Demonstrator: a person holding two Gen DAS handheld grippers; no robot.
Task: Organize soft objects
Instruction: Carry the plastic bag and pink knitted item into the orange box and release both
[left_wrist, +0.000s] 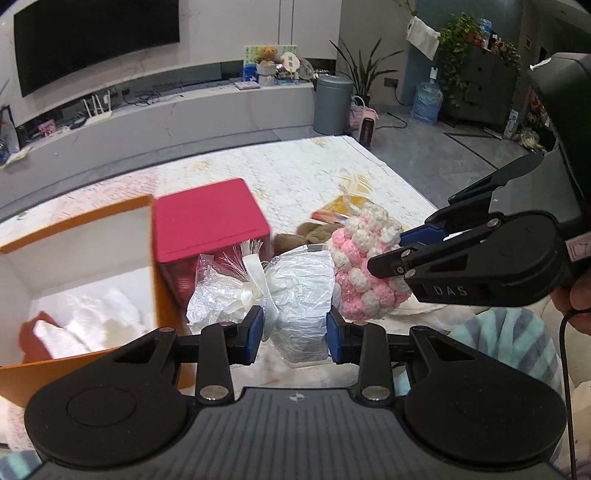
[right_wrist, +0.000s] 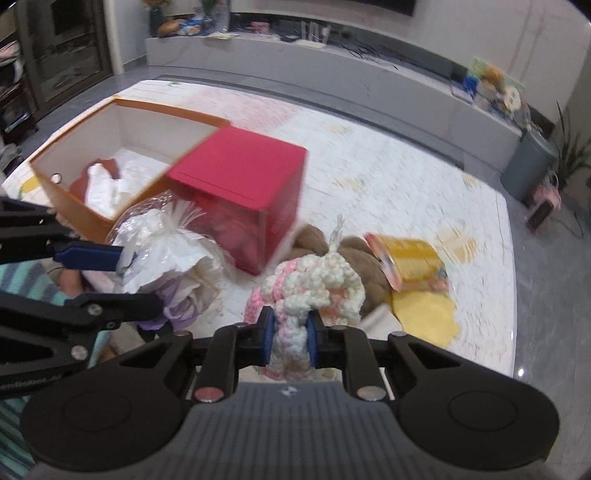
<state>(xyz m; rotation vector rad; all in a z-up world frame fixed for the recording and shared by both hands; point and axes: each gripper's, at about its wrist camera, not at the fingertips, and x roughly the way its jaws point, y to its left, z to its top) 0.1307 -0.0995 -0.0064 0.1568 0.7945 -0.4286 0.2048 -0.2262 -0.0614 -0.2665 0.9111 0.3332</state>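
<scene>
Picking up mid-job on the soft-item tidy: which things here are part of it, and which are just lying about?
Part of the job:
- plastic-wrapped bundle, clamped in left gripper
- pink-and-white crocheted toy, clamped in right gripper
- orange box, open
- brown plush

Lying about:
- red box
- yellow packet
- grey bin

A pale patterned mat (right_wrist: 406, 177) is spread over the grey floor (right_wrist: 546, 295). On it an open orange box (right_wrist: 70, 195) is set, with a red box (right_wrist: 251, 199) touching its right side. Right of the red box, a brown plush (right_wrist: 358, 251), a yellow packet (right_wrist: 410, 264) and a yellow cloth (right_wrist: 424, 314) are laid close together.
</scene>
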